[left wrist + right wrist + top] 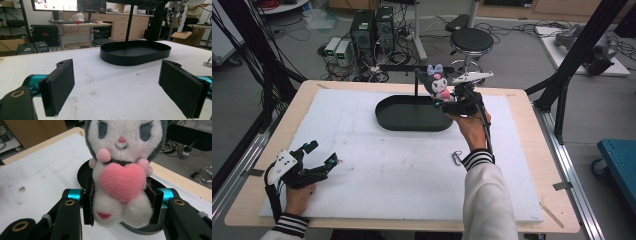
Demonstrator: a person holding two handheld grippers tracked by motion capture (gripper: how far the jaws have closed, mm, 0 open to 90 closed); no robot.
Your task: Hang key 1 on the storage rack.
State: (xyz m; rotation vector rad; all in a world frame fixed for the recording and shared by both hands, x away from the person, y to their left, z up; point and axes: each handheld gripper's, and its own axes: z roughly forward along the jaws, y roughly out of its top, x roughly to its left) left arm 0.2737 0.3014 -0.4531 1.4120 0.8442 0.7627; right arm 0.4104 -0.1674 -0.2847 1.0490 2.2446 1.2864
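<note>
A plush doll (439, 84) with a white face, dark hood, lilac bow and pink heart (121, 180) hangs in the air over the right end of the black oval tray (398, 118). My right gripper (451, 101) is shut on the doll's body, with both pads (88, 202) pressed into its sides. My left gripper (319, 155) rests at the near left of the white foam board, its jaws wide open, and nothing sits between its pads (59, 86). From the left gripper view the tray (136, 53) lies ahead on the board.
A thin black post (416, 82) rises from the tray's far side. A small metal clip (457, 157) lies on the foam board (377, 165) near my right forearm. A round stool (470, 41) and computer boxes (371, 27) stand on the floor behind the table.
</note>
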